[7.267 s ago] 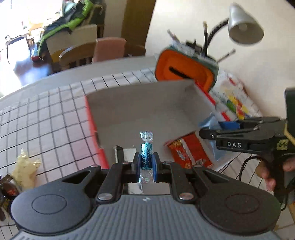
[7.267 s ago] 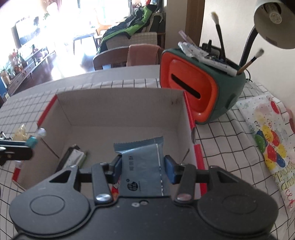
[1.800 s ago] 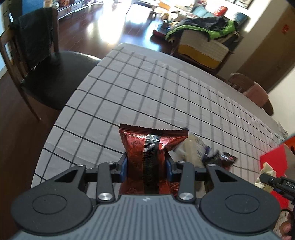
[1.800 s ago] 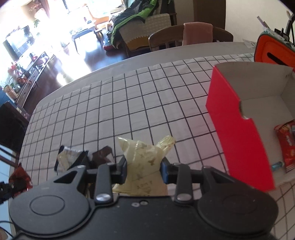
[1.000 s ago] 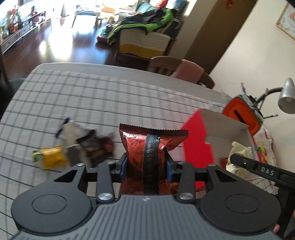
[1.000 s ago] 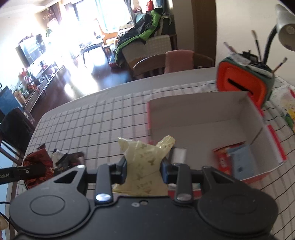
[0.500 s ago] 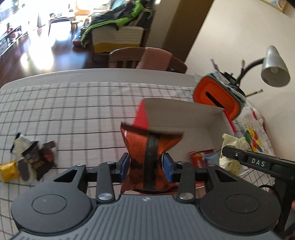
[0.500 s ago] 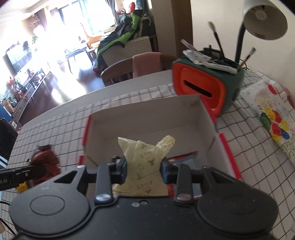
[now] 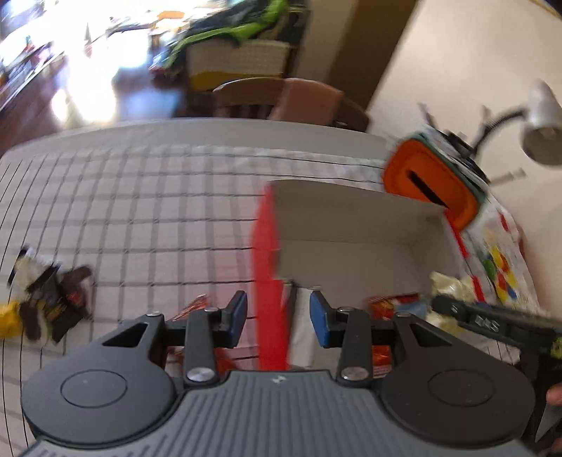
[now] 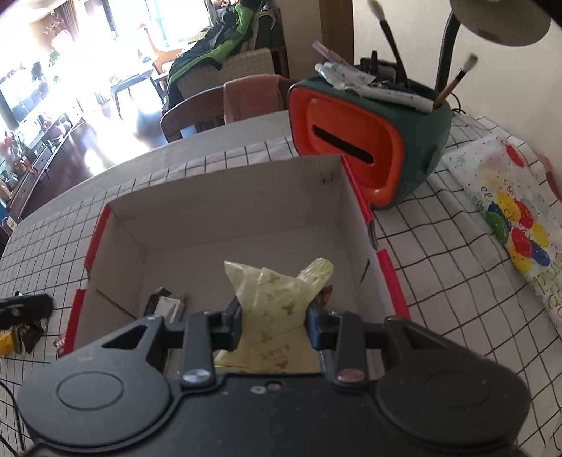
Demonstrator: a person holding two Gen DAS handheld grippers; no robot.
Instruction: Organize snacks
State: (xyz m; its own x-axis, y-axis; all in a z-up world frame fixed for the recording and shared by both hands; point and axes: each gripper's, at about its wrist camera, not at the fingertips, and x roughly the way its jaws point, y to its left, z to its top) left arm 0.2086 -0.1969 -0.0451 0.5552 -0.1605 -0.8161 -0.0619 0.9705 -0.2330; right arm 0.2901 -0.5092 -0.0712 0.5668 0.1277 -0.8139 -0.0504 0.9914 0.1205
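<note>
A cardboard box [image 10: 228,211], red outside and white inside, lies open on the checked tablecloth. My right gripper [image 10: 274,325] hangs over the box's near half, shut on a pale yellow packet [image 10: 277,291]. My left gripper [image 9: 278,318] hovers over the box's red left wall [image 9: 267,281], its blue pads apart with nothing between them. Scraps of dark red foil [image 9: 191,306] show beneath its fingers. In the left wrist view the right gripper [image 9: 439,302] enters from the right with the yellow packet [image 9: 448,284]. A dark and white wrapper [image 10: 165,304] lies in the box.
Loose snacks [image 9: 52,302] are piled on the cloth left of the box. An orange and green pen holder [image 10: 351,140] stands just behind the box, a desk lamp [image 10: 498,17] over it. A balloon-print bag [image 10: 513,218] lies at the right. A chair [image 10: 210,105] stands at the table's far edge.
Both grippers have swung right from the snack pile to the box. The dark red packet that sat between the left pads is gone from them. The right gripper still grips the yellow packet.
</note>
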